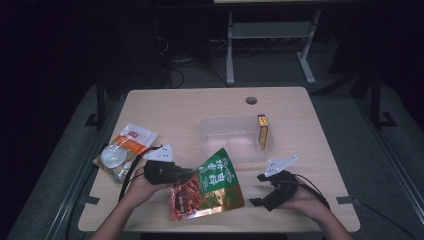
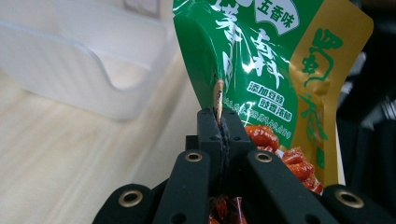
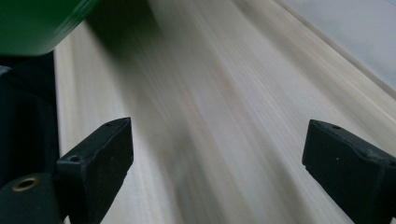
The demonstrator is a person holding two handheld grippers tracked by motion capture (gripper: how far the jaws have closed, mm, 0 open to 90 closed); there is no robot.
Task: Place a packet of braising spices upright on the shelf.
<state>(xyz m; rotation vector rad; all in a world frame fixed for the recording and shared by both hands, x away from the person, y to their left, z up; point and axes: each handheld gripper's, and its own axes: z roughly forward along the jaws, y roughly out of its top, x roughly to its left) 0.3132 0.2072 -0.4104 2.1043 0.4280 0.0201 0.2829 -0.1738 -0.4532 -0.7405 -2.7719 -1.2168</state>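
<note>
Looking forward and down from above over the whole table; riding close along each gripper's jaws, both sharing the green snack packet with overhead

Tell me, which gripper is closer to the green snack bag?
The left. The left gripper is shut on the green snack bag's edge. The right gripper sits open on the table, just beside the bag, not touching.

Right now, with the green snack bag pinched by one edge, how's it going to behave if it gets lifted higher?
The green snack bag will probably flop and sag: it is thin film, already creased where the left claw is shut on its edge. Its glossy surface may slip. The red pieces bunch at one end, so it likely swings bottom-heavy.
</note>
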